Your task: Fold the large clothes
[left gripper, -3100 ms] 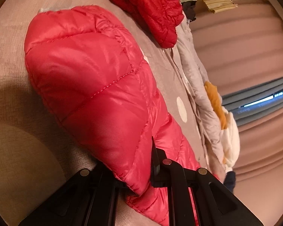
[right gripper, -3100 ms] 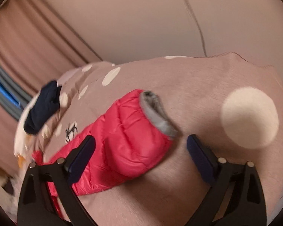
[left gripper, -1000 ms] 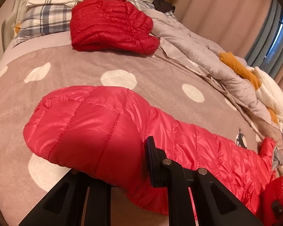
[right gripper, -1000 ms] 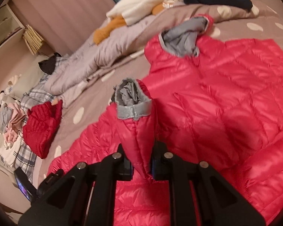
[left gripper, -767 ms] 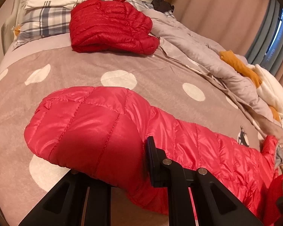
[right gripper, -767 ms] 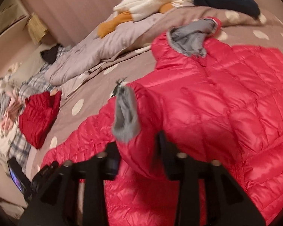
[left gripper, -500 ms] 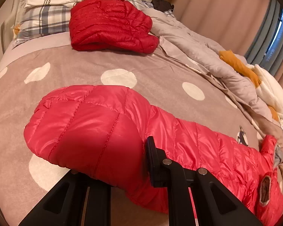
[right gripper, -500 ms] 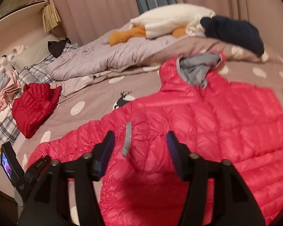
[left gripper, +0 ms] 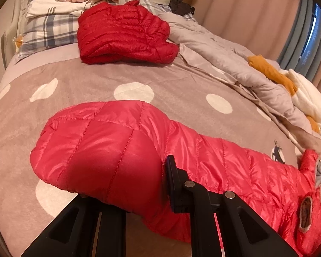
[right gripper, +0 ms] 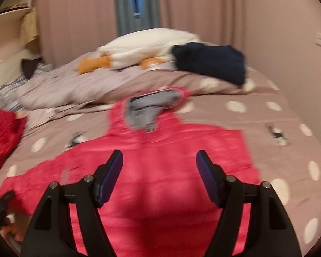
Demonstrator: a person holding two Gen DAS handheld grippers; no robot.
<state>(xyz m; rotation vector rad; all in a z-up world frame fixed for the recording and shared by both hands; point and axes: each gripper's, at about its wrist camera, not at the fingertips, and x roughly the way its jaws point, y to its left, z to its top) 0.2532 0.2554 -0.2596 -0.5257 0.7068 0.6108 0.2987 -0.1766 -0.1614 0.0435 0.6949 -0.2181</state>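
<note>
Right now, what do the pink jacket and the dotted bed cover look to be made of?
Pink jacket: thin glossy synthetic shell, probably nylon, quilted over puffy filling; sheen and stitched panels show it. Dotted bed cover: matte, soft-looking knit or brushed fabric, no shine; exact fibre unclear.

Pink puffer jacket (right gripper: 160, 192), spread on bedspread (right gripper: 278, 115)

The left gripper (left gripper: 160, 184) is seen clamped on the puffy hem corner of a pink down jacket (left gripper: 203, 156), which is laid across a dotted brown bedspread (left gripper: 96, 81). A folded red jacket (left gripper: 124, 34) is placed farther back, beside a crumpled grey duvet (left gripper: 224, 53).
</note>
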